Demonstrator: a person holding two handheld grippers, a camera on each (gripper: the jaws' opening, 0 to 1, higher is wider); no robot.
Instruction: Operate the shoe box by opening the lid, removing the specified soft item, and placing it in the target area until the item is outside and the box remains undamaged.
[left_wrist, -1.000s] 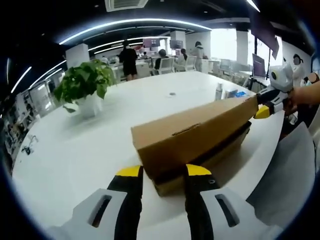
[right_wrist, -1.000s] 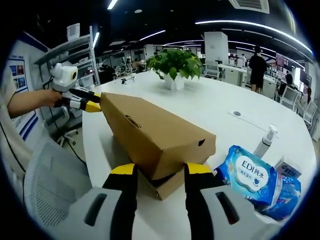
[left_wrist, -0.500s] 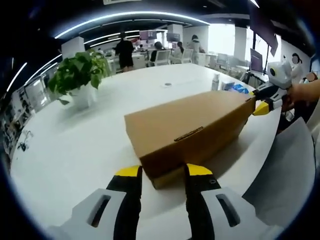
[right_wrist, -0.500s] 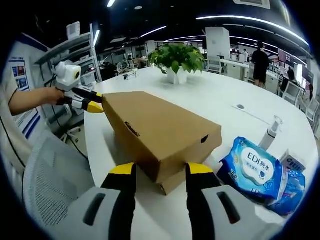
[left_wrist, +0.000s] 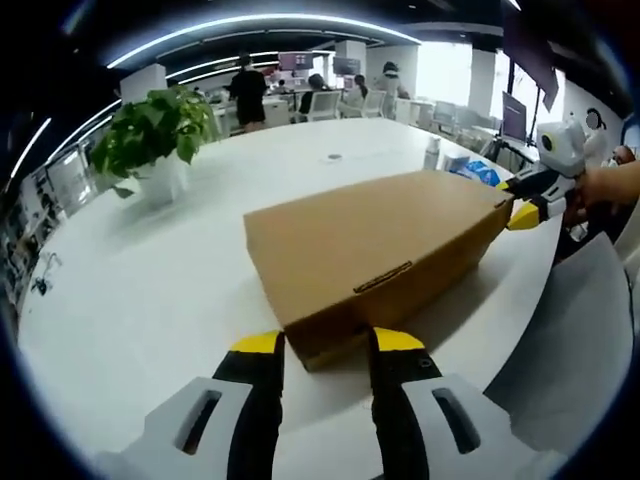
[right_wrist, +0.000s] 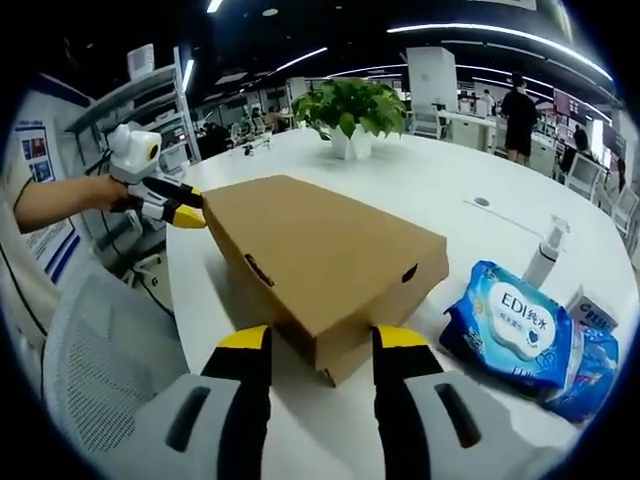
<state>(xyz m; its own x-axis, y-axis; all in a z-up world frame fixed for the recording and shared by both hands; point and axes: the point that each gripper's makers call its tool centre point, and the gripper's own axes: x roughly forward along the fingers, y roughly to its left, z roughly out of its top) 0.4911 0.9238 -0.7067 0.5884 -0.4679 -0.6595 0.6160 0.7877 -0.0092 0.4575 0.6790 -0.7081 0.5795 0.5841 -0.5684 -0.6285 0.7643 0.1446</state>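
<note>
Your left gripper (left_wrist: 326, 345) sits with its jaws parted and nothing between them, their yellow tips just short of the near end of the shoe box (left_wrist: 375, 255). The box lies straight ahead on the white table (left_wrist: 150, 290), its lid (left_wrist: 385, 235) down over the base. At the box's far end your right gripper (left_wrist: 527, 213) touches the corner of the lid.

In the right gripper view, your right gripper (right_wrist: 314, 345) is likewise parted and holds nothing, with the box (right_wrist: 325, 260) just ahead of its tips. Your left gripper (right_wrist: 180, 213) meets the box's far corner, held in your hand (right_wrist: 100, 192). To the right of the box lie blue packs of wet wipes (right_wrist: 520, 330), near but apart from it, with a pump bottle (right_wrist: 545, 262) behind them. A potted plant (right_wrist: 352, 112) stands well beyond the box. A grey mesh chair back (right_wrist: 95, 370) rises at the table's edge on the left. Behind is an open office with ceiling light strips, shelving (right_wrist: 150, 110) and people (right_wrist: 520, 112) standing far off.
</note>
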